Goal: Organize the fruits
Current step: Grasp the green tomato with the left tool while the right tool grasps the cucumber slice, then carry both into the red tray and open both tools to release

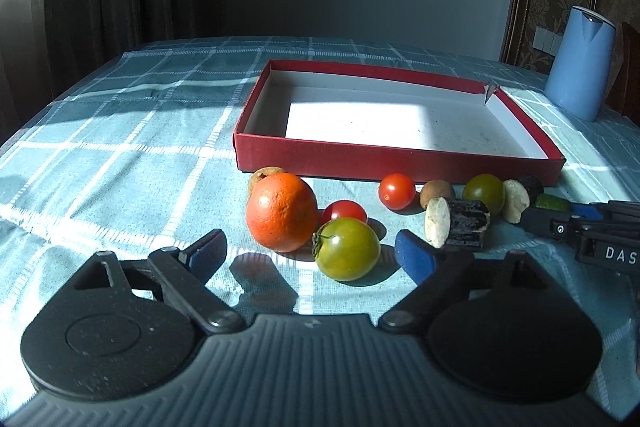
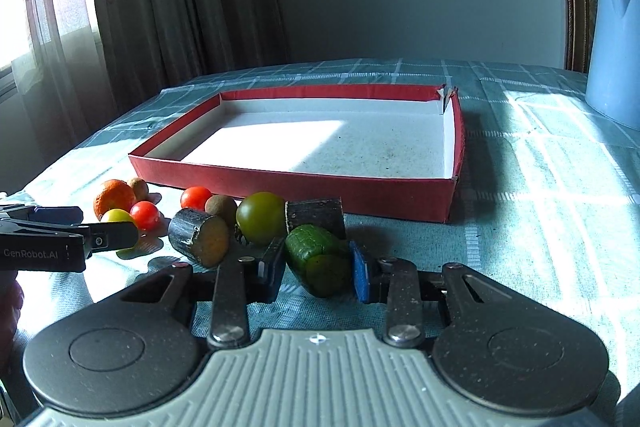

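Observation:
A red cardboard box (image 1: 400, 163) with a white bare floor lies on the checked tablecloth; it also shows in the right wrist view (image 2: 304, 187). In front of it lie an orange (image 1: 281, 213), a green tomato (image 1: 347, 249), two red cherry tomatoes (image 1: 397, 190), a second green tomato (image 1: 485, 191), brown round fruits (image 1: 437, 191) and dark sugarcane pieces (image 1: 466, 225). My left gripper (image 1: 312, 251) is open, its fingers either side of the near green tomato and the orange. My right gripper (image 2: 318, 269) is shut on a green fruit piece (image 2: 318, 261) on the cloth.
A blue jug (image 1: 580, 63) stands at the back right of the table, also in the right wrist view (image 2: 614, 51). Curtains hang behind the table on the left. The right gripper's arm (image 1: 592, 231) reaches in from the right.

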A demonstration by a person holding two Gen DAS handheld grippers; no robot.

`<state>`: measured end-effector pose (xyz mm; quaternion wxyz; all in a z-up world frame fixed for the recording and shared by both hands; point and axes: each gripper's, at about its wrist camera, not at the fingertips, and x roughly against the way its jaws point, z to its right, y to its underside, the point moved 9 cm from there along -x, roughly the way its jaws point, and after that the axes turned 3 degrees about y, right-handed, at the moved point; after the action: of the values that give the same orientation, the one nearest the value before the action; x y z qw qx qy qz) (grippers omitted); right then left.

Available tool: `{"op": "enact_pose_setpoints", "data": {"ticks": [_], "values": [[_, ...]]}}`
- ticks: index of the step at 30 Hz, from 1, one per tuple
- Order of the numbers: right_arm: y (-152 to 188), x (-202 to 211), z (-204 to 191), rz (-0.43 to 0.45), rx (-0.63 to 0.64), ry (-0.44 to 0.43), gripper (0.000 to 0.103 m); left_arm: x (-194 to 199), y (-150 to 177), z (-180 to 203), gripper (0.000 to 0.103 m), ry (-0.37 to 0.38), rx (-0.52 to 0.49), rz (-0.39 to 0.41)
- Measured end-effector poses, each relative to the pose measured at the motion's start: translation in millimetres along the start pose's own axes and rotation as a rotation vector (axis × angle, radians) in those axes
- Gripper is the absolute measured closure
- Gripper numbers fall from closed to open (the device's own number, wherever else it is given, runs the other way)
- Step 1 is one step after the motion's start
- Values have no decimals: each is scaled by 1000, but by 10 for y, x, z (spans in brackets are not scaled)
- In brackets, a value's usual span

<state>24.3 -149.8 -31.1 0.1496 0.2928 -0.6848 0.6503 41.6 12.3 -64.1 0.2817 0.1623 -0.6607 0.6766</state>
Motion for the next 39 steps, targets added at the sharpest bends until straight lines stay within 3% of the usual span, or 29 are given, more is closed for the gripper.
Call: {"op": "enact_pose_setpoints", "data": {"ticks": [1, 6, 10, 11, 13, 20, 28, 33, 39], "values": [[-1, 0, 2, 0, -1, 0, 69, -31, 22, 20, 31, 5, -11, -18], [1, -10, 6, -3, -5, 1, 69, -19, 20, 79, 37, -1, -59, 7], [-1, -10, 11, -2, -8, 3, 69, -11, 34, 101, 49, -8, -85, 10], [-1, -10, 12, -1, -9, 3, 69, 9, 35, 109, 53, 0, -90, 21], [-5, -2, 19, 3, -13, 5, 69, 20, 60, 158, 72, 42, -104, 10], [-38, 81, 1, 49, 0, 17, 69, 81, 42, 215, 73, 34, -135, 41], [-170, 259, -10, 136, 41, 59, 69, 221, -287, 250, 73, 63, -131, 110], [-371, 241, 23, 166, 65, 93, 69, 102, -547, 267, 73, 59, -118, 136], [-628, -64, 138, 167, 99, 161, 69, -214, -685, 235, 72, 35, -94, 107]]}}
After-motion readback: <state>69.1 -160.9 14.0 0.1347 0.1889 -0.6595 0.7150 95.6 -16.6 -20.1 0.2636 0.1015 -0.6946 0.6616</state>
